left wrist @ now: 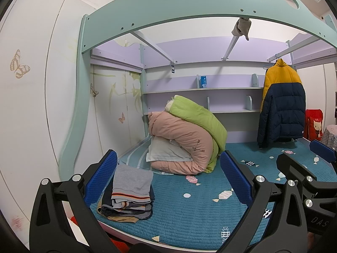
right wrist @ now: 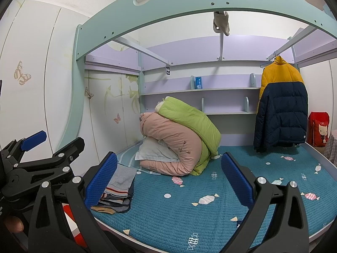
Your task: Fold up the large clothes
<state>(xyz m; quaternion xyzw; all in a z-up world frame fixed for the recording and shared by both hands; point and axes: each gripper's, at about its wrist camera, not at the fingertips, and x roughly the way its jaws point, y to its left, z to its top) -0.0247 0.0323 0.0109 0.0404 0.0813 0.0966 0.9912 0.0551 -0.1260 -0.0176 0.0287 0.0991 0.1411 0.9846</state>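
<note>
1. Left wrist view: the left gripper point(left wrist: 168, 181) fills the bottom of the frame, its blue pads spread wide with nothing between them. Beyond it lies a teal quilted bed cover point(left wrist: 189, 210) printed with candies and fish. A stack of folded clothes point(left wrist: 129, 196), grey on top, sits at lower left near the bed's edge. At centre, a rolled pink quilt point(left wrist: 179, 141) lies under a green quilt point(left wrist: 195, 118). A yellow and navy puffer jacket point(left wrist: 282, 105) hangs from a rail at right, above the far side of the bed. Lilac shelves point(left wrist: 200, 88) cross the back wall; a mint arched bed frame point(left wrist: 189, 6) spans the top. The right gripper point(left wrist: 305, 168) shows at the right edge.

2. Right wrist view: the right gripper point(right wrist: 168, 181) is likewise spread wide and holds nothing. The same bed cover point(right wrist: 210, 221), clothes stack point(right wrist: 118, 194), quilts and jacket point(right wrist: 282, 109) appear. White wardrobe doors point(right wrist: 31, 73) with butterfly motifs fill the left. The left gripper point(right wrist: 48, 147) sits at lower left, released.
</note>
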